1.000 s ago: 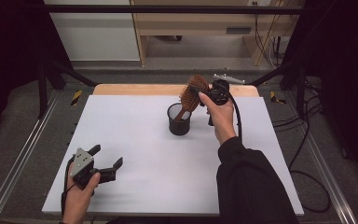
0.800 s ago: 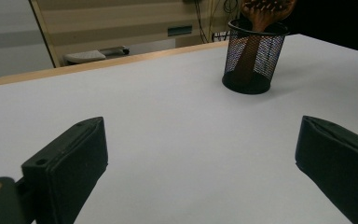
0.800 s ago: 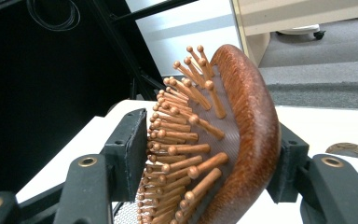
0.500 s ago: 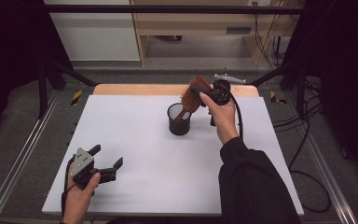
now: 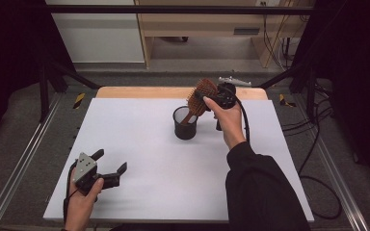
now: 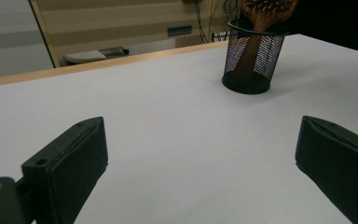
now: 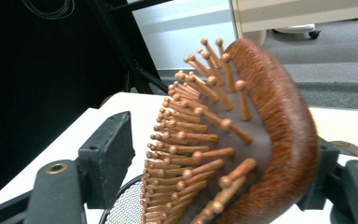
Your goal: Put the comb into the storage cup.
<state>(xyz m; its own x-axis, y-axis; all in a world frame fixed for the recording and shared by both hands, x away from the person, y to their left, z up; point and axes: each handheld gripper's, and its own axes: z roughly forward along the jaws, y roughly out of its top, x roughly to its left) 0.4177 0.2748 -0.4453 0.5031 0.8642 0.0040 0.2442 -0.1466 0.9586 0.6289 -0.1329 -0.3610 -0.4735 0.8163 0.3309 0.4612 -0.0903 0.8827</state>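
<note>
The brush [image 5: 200, 96] stands handle-down in the cup [image 5: 185, 123] — the right gripper [image 7: 223, 163], jaws just opening, needs only withdraw — while the left gripper [image 5: 107, 169] idles open.

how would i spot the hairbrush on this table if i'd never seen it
Look toward the far middle of the white table, where a black mesh cup stands. The hairbrush stands handle-down in it, its head between the right gripper jaws. It is the sole wooden, brown, pin-bristled thing.

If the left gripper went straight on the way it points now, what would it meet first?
Probably nothing close: bare white table lies ahead of the open left gripper. The mesh cup holding the hairbrush stands farther off, right of that line.
</note>
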